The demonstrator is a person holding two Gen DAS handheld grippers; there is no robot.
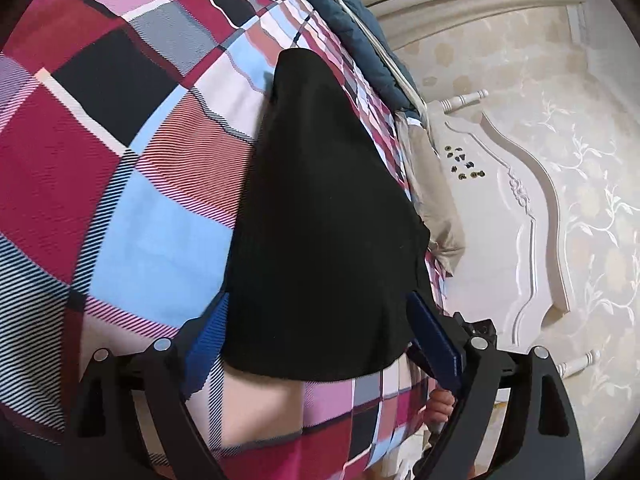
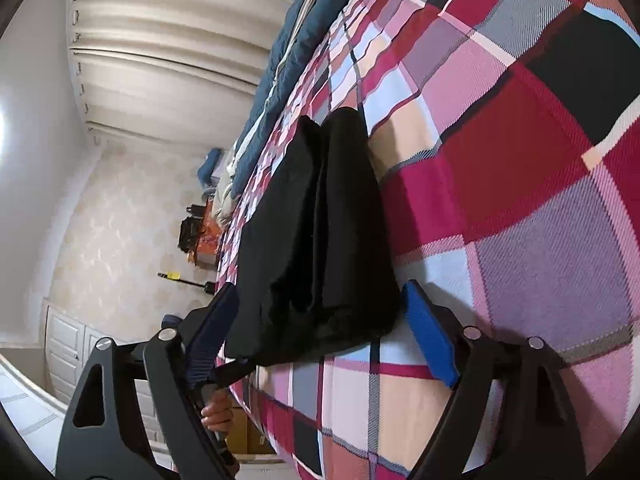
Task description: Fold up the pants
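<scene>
Black pants (image 1: 320, 220) lie lengthwise on a plaid bedspread (image 1: 120, 160), folded leg on leg. My left gripper (image 1: 316, 320) is open, its blue pads (image 1: 434, 332) straddling the near end of the pants. In the right wrist view the pants (image 2: 316, 232) show two stacked layers on the bedspread (image 2: 520, 160). My right gripper (image 2: 316, 320) is open too, with one blue pad (image 2: 430, 332) on the bed side and the other at the pants' outer edge. Neither gripper is closed on the cloth.
A blue quilt (image 1: 360, 32) and a beige pillow (image 1: 436, 184) lie along the bed's far side by a white headboard (image 1: 520, 208). The right wrist view shows curtains (image 2: 160, 40), a white cabinet (image 2: 68, 352) and cardboard boxes (image 2: 248, 432) beside the bed.
</scene>
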